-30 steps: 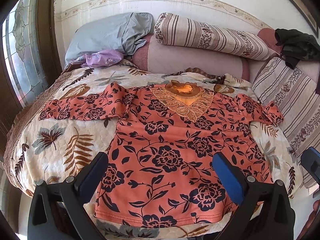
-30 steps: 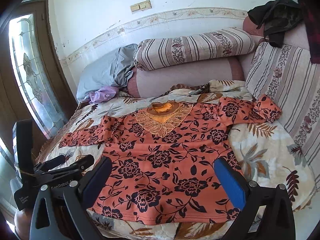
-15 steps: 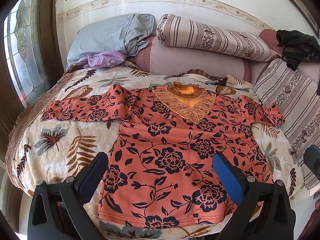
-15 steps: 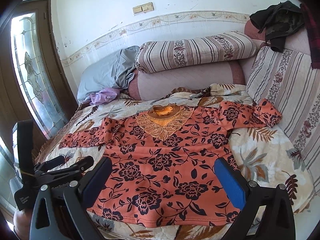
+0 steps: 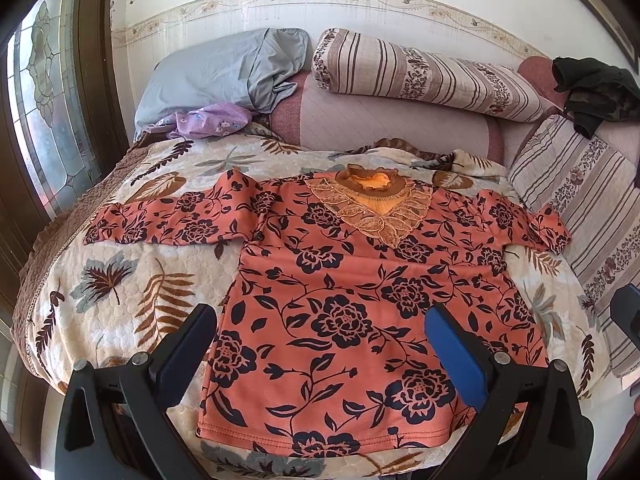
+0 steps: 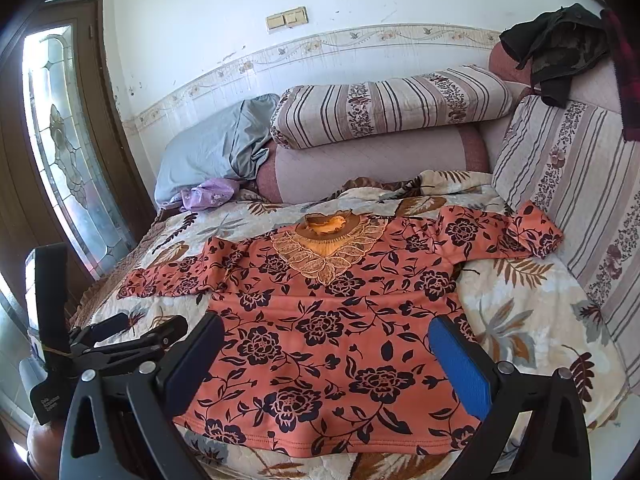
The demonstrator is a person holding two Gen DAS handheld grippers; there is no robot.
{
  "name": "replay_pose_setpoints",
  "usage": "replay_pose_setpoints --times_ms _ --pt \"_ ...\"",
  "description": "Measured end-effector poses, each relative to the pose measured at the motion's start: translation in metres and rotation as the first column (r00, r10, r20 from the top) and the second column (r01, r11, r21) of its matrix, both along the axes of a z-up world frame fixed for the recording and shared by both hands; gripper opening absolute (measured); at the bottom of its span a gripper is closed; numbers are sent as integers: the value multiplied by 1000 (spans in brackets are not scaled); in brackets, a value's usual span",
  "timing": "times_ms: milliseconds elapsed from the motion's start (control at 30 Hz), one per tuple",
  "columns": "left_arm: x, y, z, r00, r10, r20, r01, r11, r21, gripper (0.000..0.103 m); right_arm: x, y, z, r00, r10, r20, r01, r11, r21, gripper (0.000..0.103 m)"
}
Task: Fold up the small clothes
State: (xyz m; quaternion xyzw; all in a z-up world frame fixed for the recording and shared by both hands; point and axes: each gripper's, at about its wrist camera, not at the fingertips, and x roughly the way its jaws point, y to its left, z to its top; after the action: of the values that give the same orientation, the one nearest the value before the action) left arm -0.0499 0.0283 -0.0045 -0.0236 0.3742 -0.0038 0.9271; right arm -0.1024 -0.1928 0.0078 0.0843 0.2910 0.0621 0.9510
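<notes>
Both views have pulled back slightly from the orange black-flowered long-sleeved top (image 5: 360,304) — it lies flat on the leaf-patterned quilted bed (image 5: 120,280). The left tool (image 5: 320,344) and right tool (image 6: 326,354) stay wide and empty, so I judge folding is not begun.

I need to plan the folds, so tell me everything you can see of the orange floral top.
The orange floral top lies flat, front up, on the leaf-print bedspread. Soft knit-looking fabric, dark blue flowers and vines, a gold lace yoke under a ruffled brown collar. Both long sleeves spread sideways; the right cuff reaches the striped cushion. Hem nearest the cameras. Neither gripper touches it.
</notes>
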Motion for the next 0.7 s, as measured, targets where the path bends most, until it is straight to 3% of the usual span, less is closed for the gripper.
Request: replay_pose_setpoints --times_ms 700 --pt "2 -1 -4 1000 5 -6 -4 1000 13 103 4 2 -3 1000 9 -10 -9 1000 -1 103"
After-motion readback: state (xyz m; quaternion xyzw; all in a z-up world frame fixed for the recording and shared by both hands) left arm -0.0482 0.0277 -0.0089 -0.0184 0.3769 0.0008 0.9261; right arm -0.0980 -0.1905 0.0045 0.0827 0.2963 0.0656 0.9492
